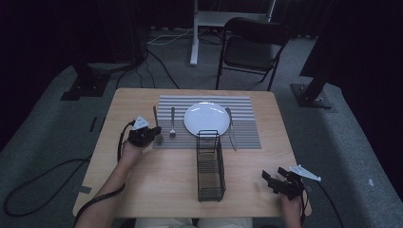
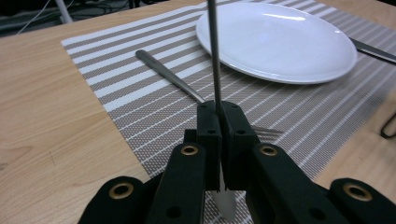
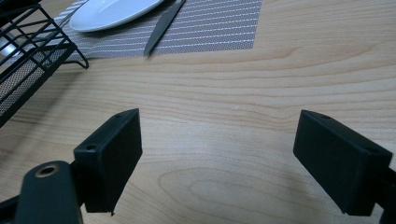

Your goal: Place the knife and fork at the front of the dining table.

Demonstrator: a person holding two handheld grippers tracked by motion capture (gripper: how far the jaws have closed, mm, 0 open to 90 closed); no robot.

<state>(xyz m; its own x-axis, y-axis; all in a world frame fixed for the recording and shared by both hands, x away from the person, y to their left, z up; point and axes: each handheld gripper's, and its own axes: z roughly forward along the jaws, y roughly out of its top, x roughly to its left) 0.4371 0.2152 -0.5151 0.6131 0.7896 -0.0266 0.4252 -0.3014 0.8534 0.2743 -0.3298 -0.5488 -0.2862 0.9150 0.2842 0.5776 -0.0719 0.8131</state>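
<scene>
My left gripper (image 1: 153, 133) (image 2: 219, 112) is shut on the thin metal handle of a spoon (image 1: 155, 116) (image 2: 214, 51) at the placemat's left edge. The spoon's pale bowl shows under the jaws, and its handle points towards the table's far side. A fork (image 1: 172, 122) (image 2: 170, 77) lies on the mat just right of it, beside the white plate (image 1: 206, 118) (image 2: 280, 42). A knife (image 1: 231, 129) (image 3: 163, 23) lies right of the plate. My right gripper (image 1: 273, 182) (image 3: 217, 135) stands open over bare wood near the front right corner, holding nothing.
A grey striped placemat (image 1: 244, 135) (image 2: 140, 116) covers the table's far middle. A black wire caddy (image 1: 210, 166) (image 3: 28, 56) stands in front of the plate, between my two grippers. A chair (image 1: 254, 47) stands beyond the table.
</scene>
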